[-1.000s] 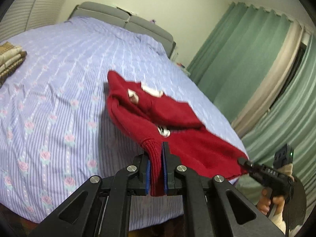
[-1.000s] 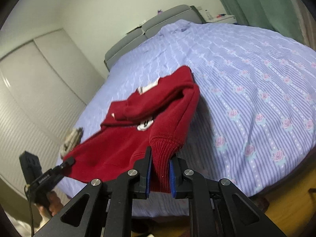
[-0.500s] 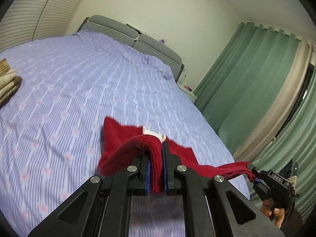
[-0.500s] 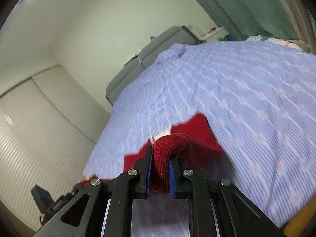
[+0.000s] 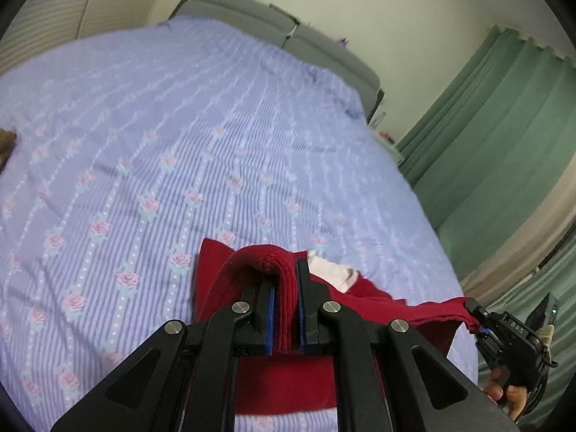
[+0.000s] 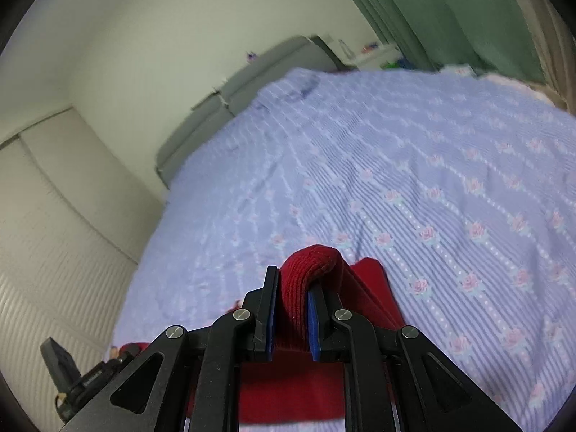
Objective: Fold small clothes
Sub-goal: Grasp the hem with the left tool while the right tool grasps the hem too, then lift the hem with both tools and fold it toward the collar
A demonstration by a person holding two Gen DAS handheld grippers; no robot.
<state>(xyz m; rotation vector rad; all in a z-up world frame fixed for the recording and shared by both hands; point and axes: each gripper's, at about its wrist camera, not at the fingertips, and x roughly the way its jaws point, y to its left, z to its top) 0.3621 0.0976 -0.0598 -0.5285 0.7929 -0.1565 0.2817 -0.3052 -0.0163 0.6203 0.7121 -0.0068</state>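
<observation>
A small red knit sweater [image 5: 284, 381] with a white patch [image 5: 333, 270] lies at the near edge of the bed, stretched between both grippers. My left gripper [image 5: 284, 288] is shut on a ribbed edge of the sweater, which bulges over the fingertips. My right gripper [image 6: 293, 288] is shut on another ribbed edge of the same sweater [image 6: 291, 392]. The right gripper also shows at the lower right of the left wrist view [image 5: 478, 318], pinching a corner. The left gripper shows at the lower left of the right wrist view [image 6: 122, 358].
The bed [image 5: 180, 126] has a lilac striped cover with pink roses and a grey headboard [image 5: 288, 25]. Green curtains [image 5: 504, 144] hang at the right. A folded brown item [image 5: 5, 144] lies at the bed's left edge. White wardrobe doors [image 6: 54, 216] stand at the left.
Both grippers have carried the sweater's held edges forward and down over the bed. The sweater hung spread out before and now lies low, bunched under the grippers.
</observation>
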